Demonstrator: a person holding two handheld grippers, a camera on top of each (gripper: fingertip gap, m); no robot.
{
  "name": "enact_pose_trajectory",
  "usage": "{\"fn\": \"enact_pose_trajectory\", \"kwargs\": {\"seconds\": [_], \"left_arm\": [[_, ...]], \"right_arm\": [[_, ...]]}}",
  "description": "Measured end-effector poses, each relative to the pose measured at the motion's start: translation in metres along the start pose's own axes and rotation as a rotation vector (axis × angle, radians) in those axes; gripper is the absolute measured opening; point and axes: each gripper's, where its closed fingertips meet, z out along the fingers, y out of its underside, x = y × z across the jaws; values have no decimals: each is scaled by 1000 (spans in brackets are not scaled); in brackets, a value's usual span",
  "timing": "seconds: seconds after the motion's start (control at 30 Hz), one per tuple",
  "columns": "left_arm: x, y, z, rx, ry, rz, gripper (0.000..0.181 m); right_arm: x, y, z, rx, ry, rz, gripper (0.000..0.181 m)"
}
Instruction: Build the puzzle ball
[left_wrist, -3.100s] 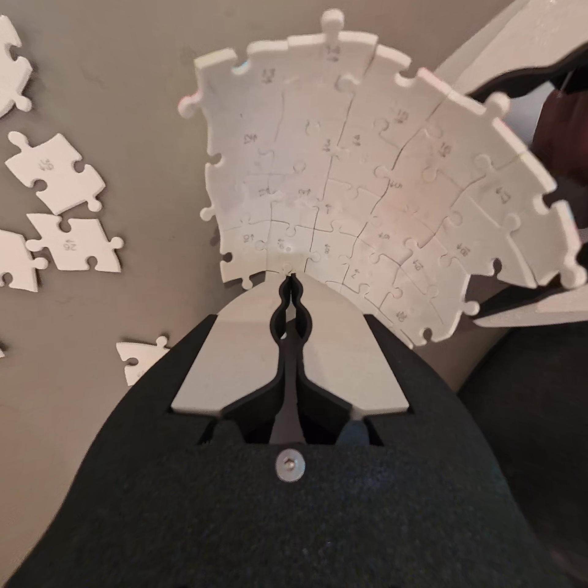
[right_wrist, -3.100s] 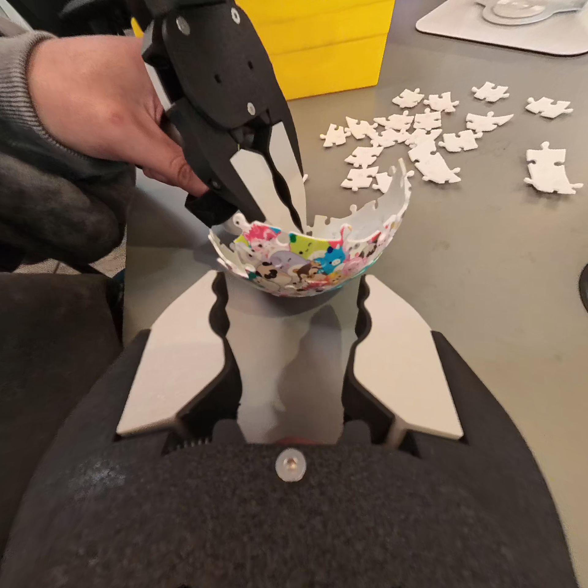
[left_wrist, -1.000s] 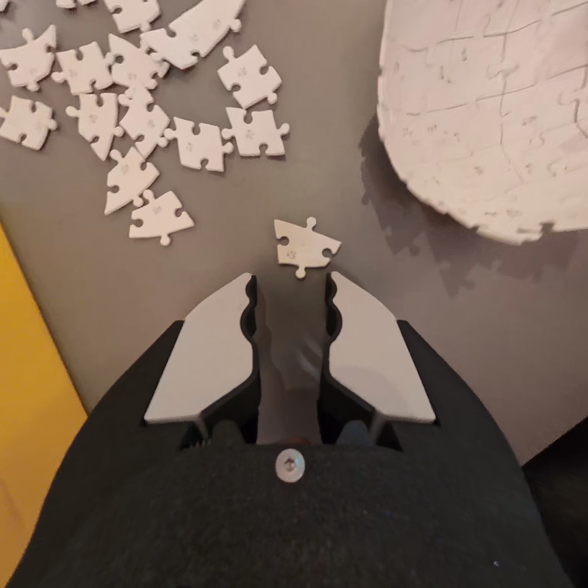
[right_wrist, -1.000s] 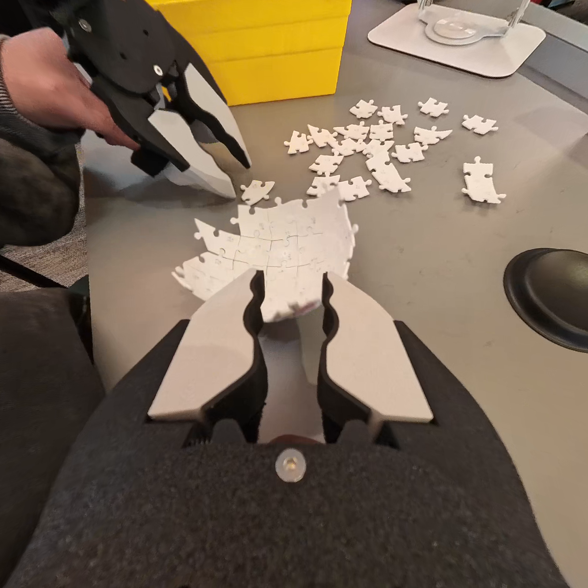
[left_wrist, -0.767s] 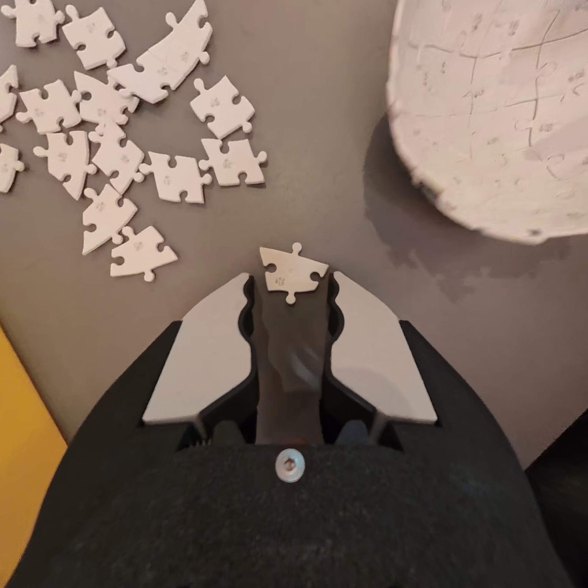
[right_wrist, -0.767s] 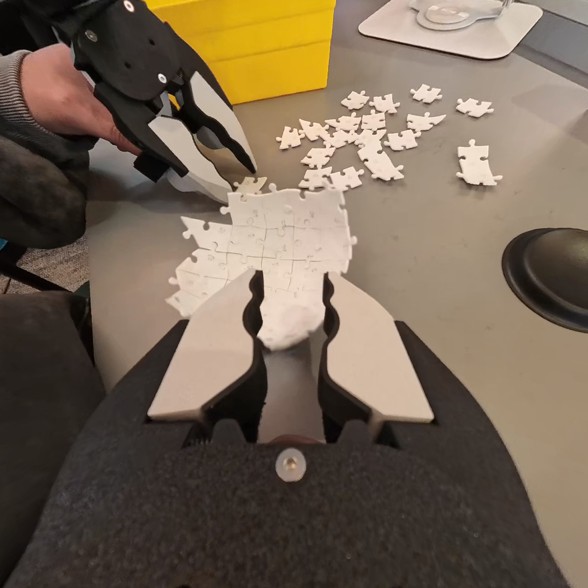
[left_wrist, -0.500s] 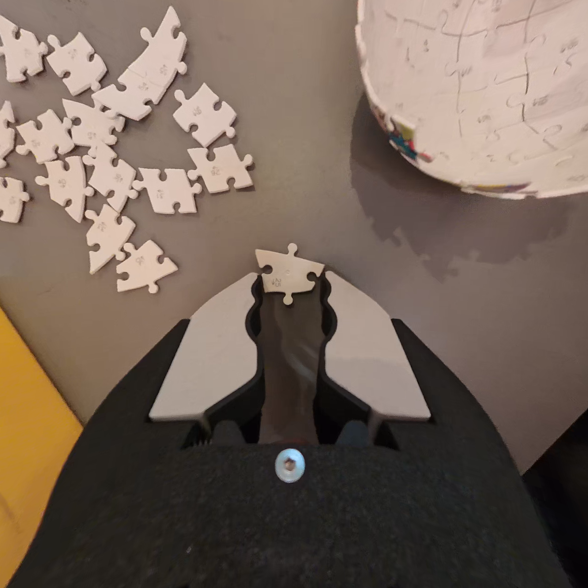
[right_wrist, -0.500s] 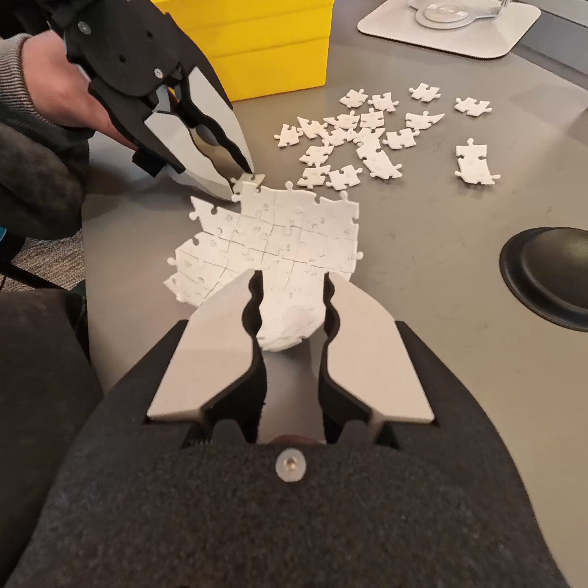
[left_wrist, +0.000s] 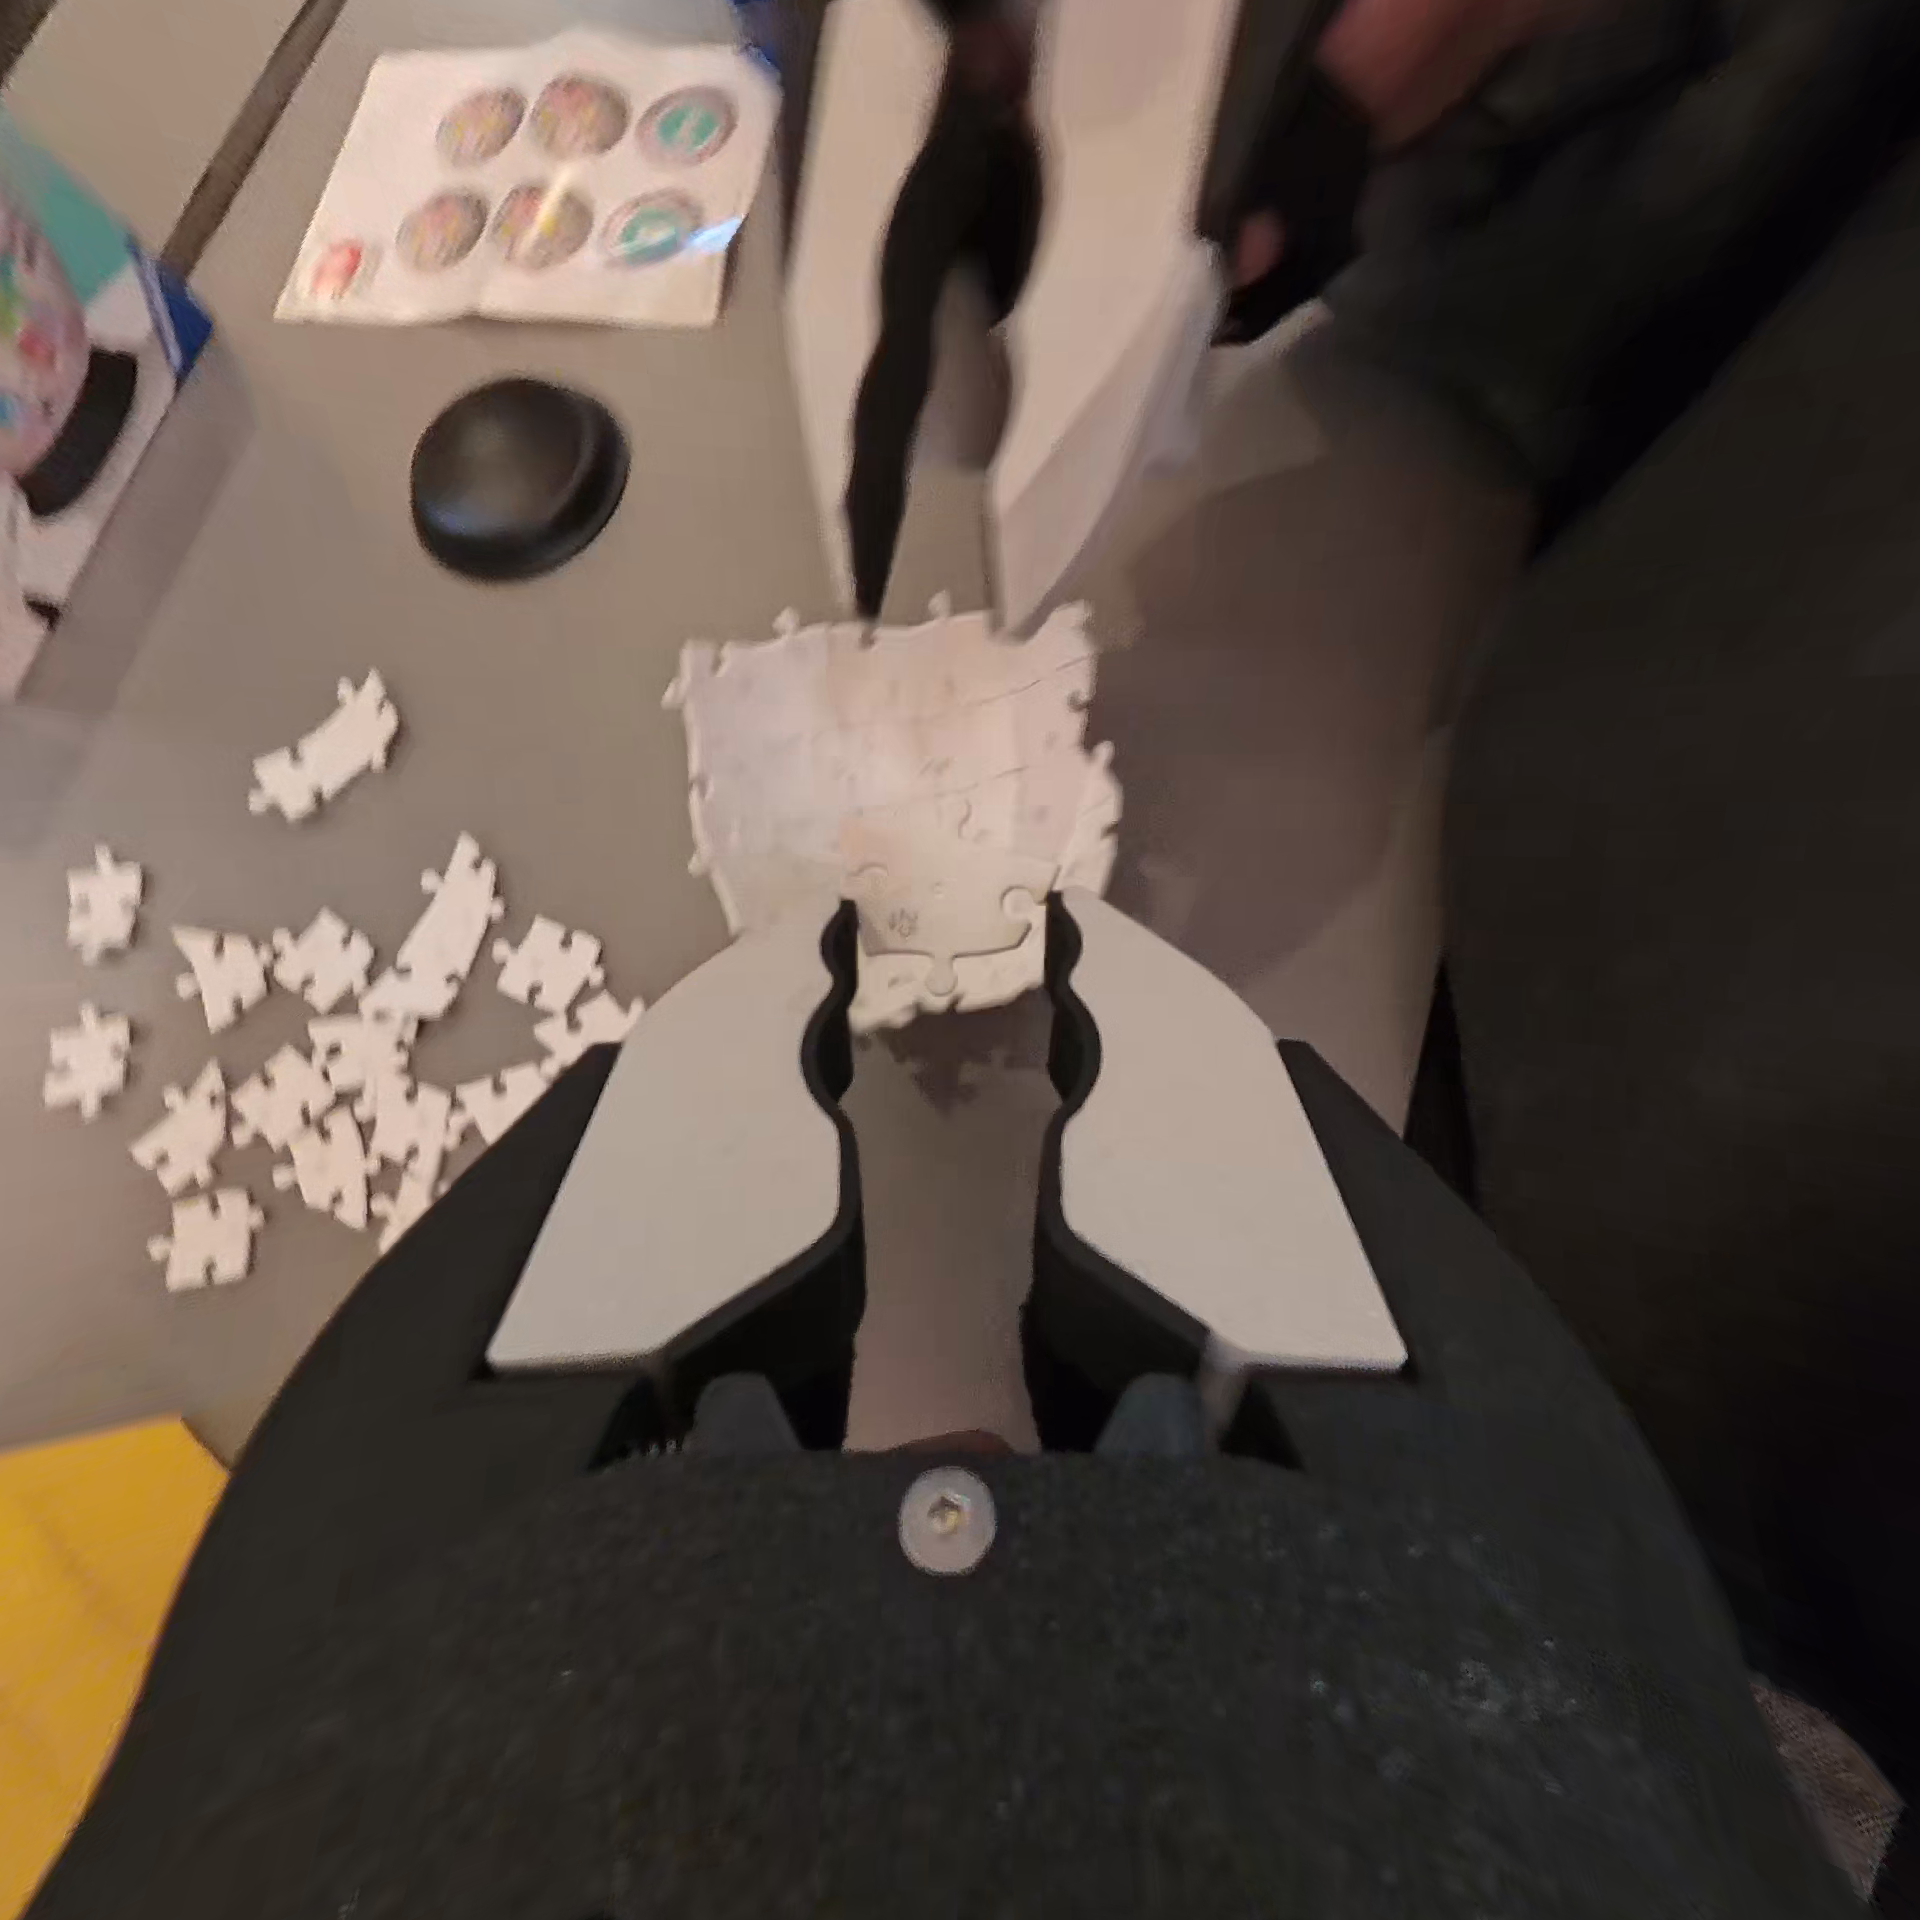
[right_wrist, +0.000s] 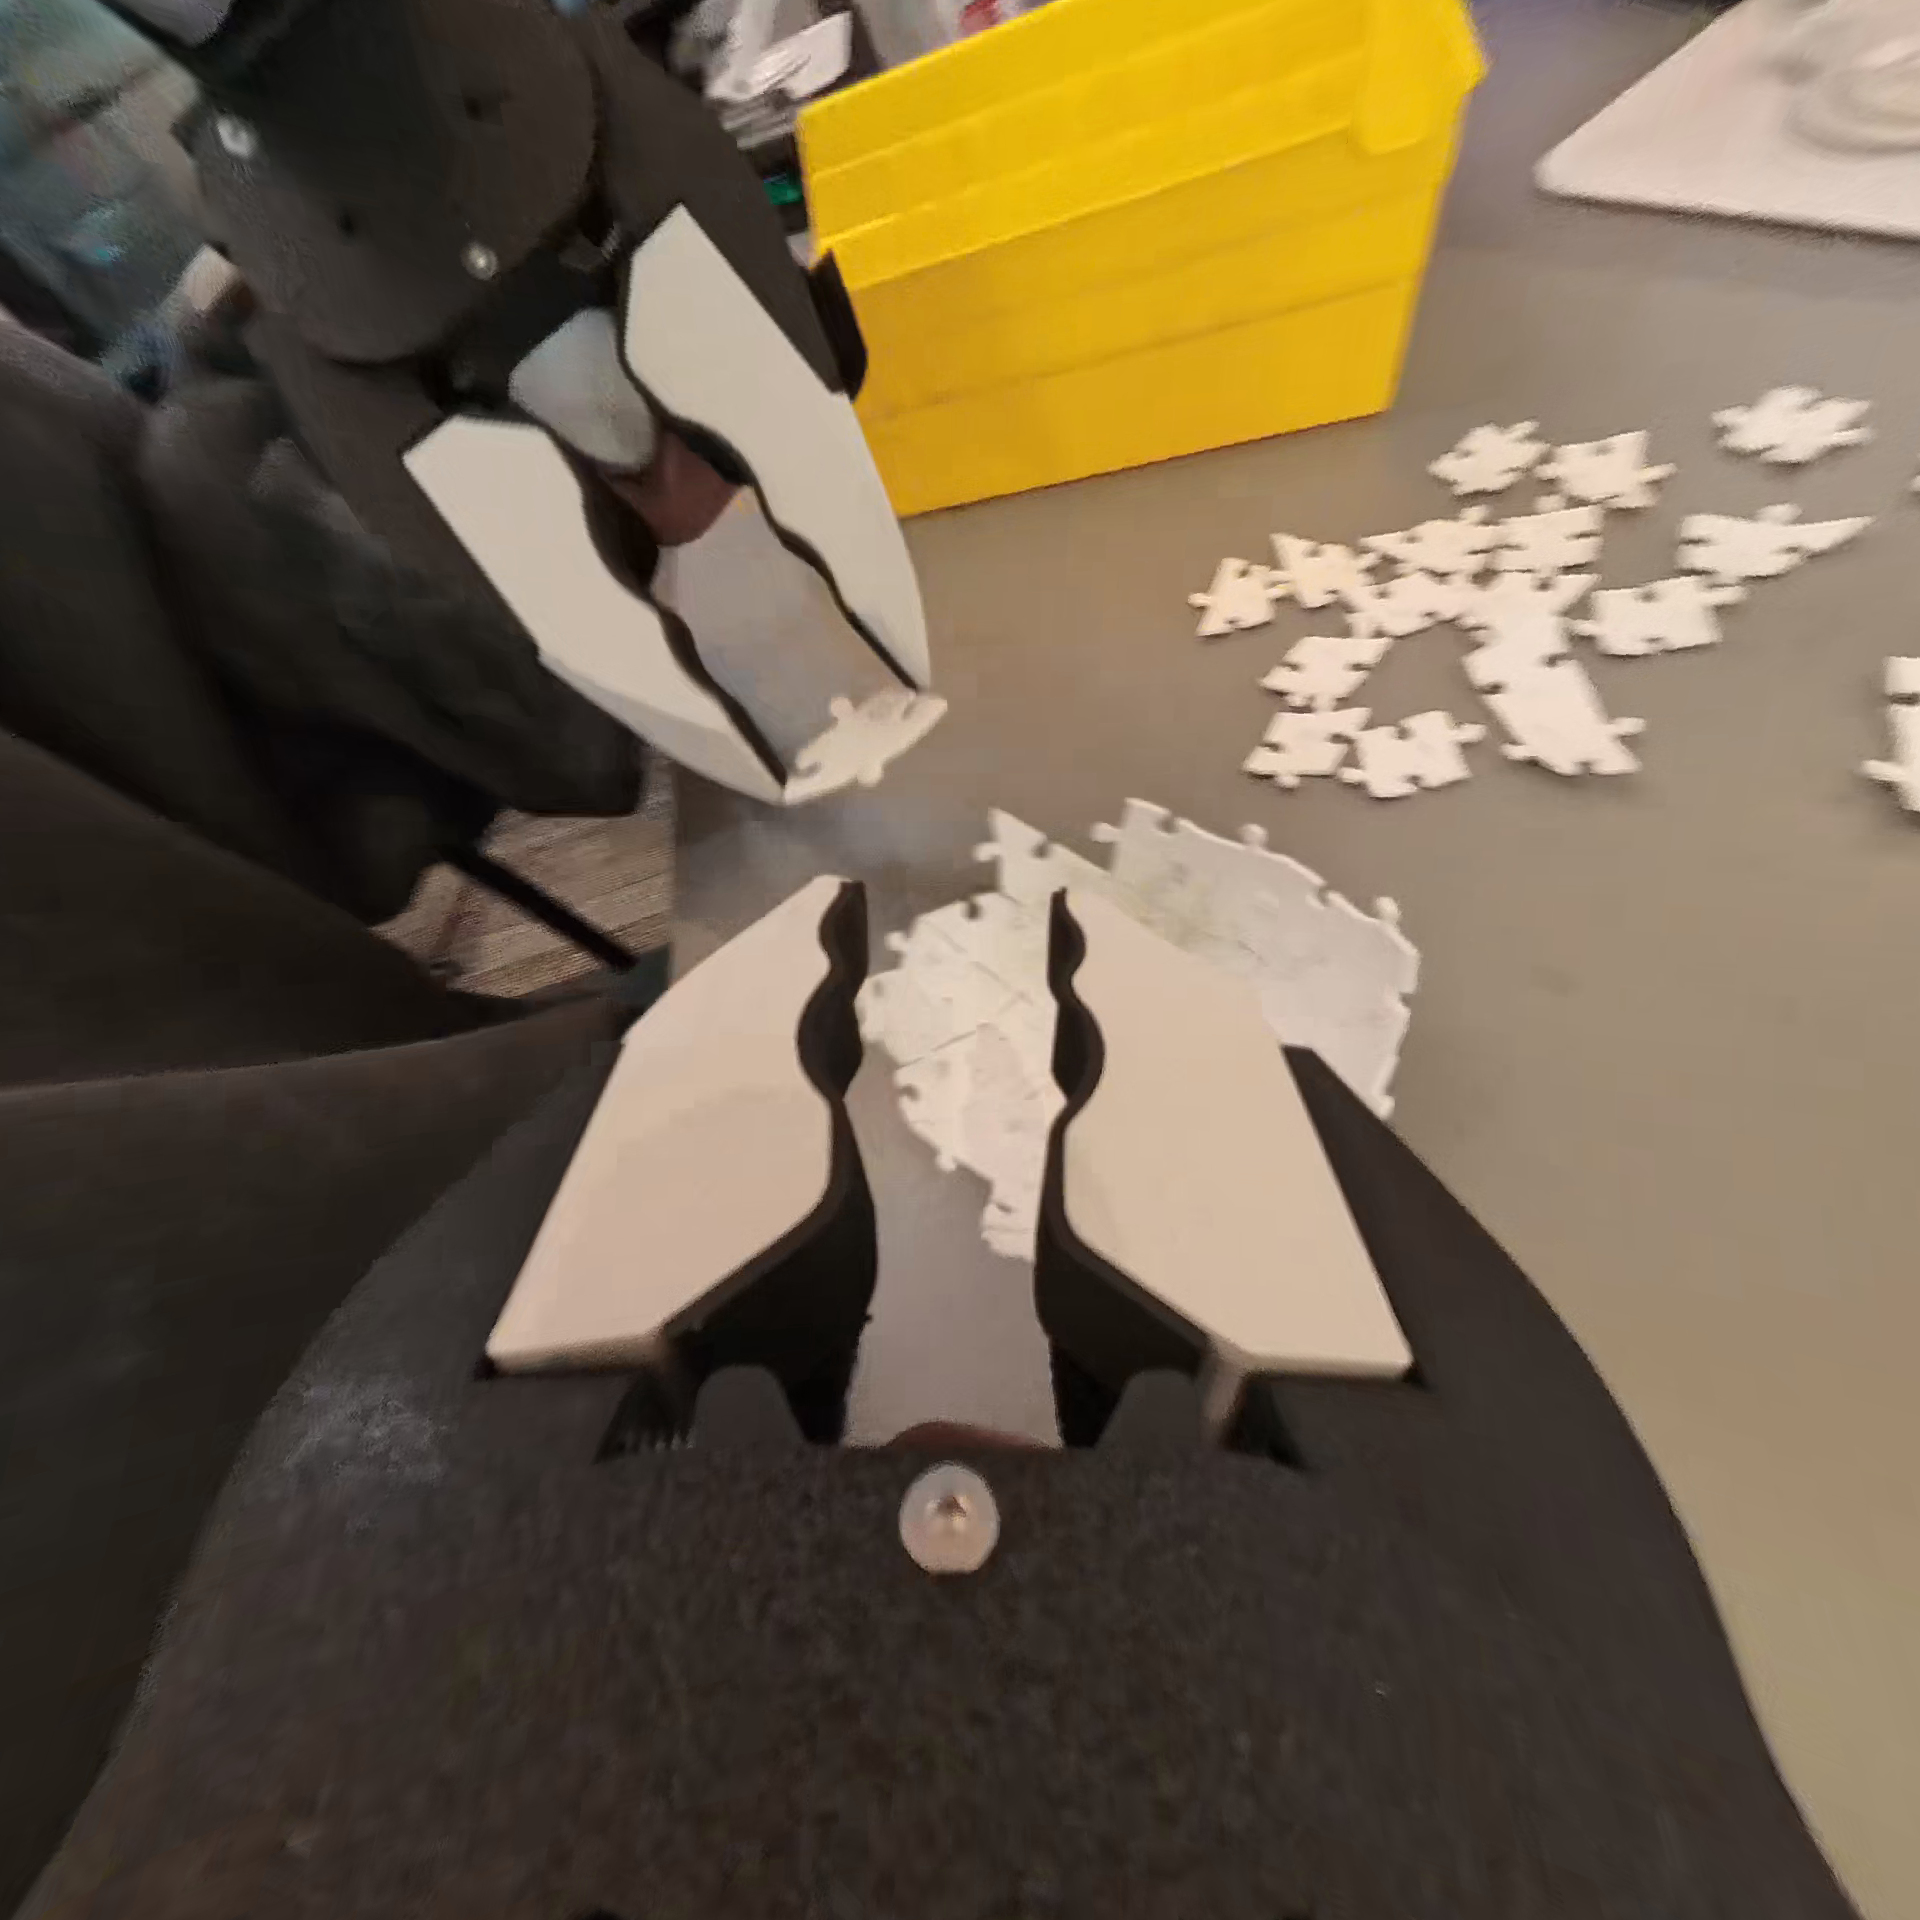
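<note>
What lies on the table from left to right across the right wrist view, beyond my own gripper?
Left gripper holding a single puzzle piece → partly built puzzle shell → scatter of loose pieces. The yellow bin sits farther back, spanning the middle.

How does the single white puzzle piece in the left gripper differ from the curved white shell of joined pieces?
The single white puzzle piece is one small tile; the curved white shell of joined pieces is many tiles and larger. The piece is gripped off the grey table by the left gripper; the shell lies on it, below the open right gripper. Both show white backs.
</note>
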Motion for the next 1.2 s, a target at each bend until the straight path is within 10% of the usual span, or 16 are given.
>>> {"fn": "enact_pose_trajectory", "kwargs": {"seconds": [0.03, 0.4, 0.73, 1.2], "left_arm": [[6, -7, 0, 4, 13, 40, 34], [27, -23, 13, -31, 36, 215, 34], [4, -29, 9, 314, 206, -552, 25], [1, -34, 13, 413, 188, -607, 2]], "right_arm": [[-4, -3, 1, -15, -52, 22, 30], [-29, 4, 7, -56, -332, 259, 5], [-9, -21, -9, 232, -209, 246, 2], [-11, -13, 2, 207, -226, 277, 3]]}}
